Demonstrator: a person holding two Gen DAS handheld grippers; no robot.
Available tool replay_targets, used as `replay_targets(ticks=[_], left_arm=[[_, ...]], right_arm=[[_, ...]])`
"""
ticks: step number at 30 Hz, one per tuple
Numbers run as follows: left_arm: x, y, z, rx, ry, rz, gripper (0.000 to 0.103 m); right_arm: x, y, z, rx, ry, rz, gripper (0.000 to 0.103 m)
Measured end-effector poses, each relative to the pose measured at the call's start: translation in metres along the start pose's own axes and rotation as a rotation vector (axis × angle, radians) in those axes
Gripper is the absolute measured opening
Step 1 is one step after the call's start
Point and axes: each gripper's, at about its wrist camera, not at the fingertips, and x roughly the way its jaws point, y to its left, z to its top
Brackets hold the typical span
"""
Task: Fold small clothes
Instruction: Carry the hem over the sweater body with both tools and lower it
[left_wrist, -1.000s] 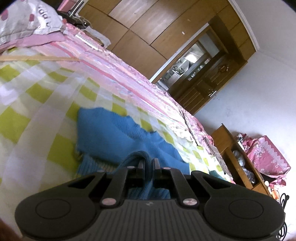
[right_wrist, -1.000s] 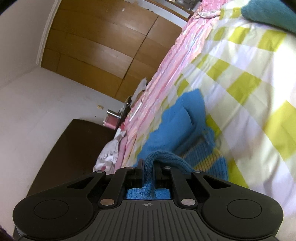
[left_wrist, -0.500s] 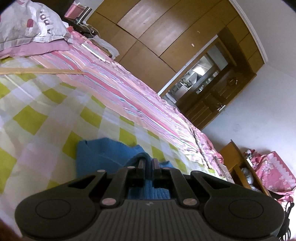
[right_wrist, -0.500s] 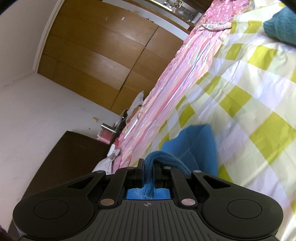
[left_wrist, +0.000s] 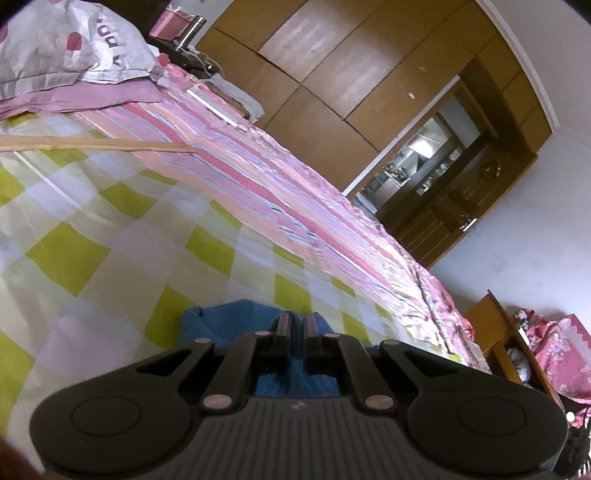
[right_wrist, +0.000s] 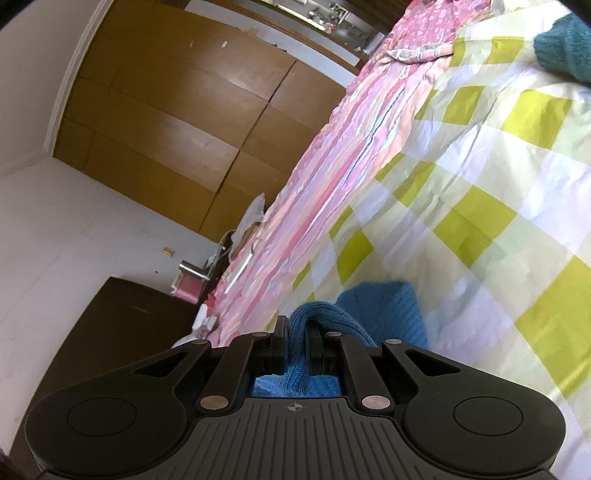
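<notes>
A bedroom with a long wooden wardrobe (left_wrist: 325, 85) along the far wall filled the background, and a bed took up most of both views. The bed carried a checked sheet (left_wrist: 110, 229) in lime, white and pale lilac squares, and beyond it a pink striped quilt (left_wrist: 280, 192) ran the length of the mattress toward the wardrobe. A grey pillow (left_wrist: 66, 48) with red dots sat at the head of the bed in the left wrist view, on top of a plain pink cloth. A dark teal knit (right_wrist: 565, 48) lay at the top right corner of the right wrist view, well apart from the grippers.

The blue sweater (right_wrist: 384, 314) lay on the checked sheet close under both cameras (only a small part of it showed past each gripper body). The right gripper (right_wrist: 297, 332) was pinching a ribbed fold of that sweater, the knit bulging up between and over its fingertips. The left gripper (left_wrist: 297, 325) was pressed nearly together on blue knit as well, with the cloth showing between and below its fingers (left_wrist: 283, 326).
</notes>
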Motion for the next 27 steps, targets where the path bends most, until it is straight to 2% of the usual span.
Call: replay_targets(ticks=[6, 7, 11, 12, 14, 19, 22, 27], left_arm=[[0.01, 0.013, 0.002, -0.013, -0.008, 0.076, 0.011], [0.009, 0.016, 0.002, -0.024, -0.014, 0.083, 0.011], [0.002, 0.021, 0.002, -0.029, -0.044, 0.11, 0.011], [-0.001, 0.018, 0.001, -0.007, -0.051, 0.119, 0.011], [-0.004, 0.01, 0.0, 0.043, -0.056, 0.124, 0.011], [-0.002, -0.012, -0.001, 0.17, -0.038, 0.131, 0.015], [0.009, -0.018, -0.001, 0.213, 0.003, 0.146, 0.027], [0.035, -0.022, -0.007, 0.284, 0.09, 0.202, 0.035]], right_arm=[[0.017, -0.009, 0.0, 0.007, -0.003, -0.06, 0.009], [0.019, -0.01, 0.0, 0.005, 0.0, -0.068, 0.013], [0.026, -0.008, -0.001, -0.014, 0.007, -0.089, 0.013], [0.026, -0.007, -0.001, -0.013, 0.01, -0.085, 0.014], [0.027, -0.006, 0.0, -0.011, 0.012, -0.083, 0.022], [0.018, -0.003, 0.003, -0.016, -0.022, -0.082, 0.033], [0.014, -0.001, 0.004, -0.044, -0.031, -0.11, 0.034], [0.005, 0.008, 0.003, -0.162, -0.072, -0.169, 0.034]])
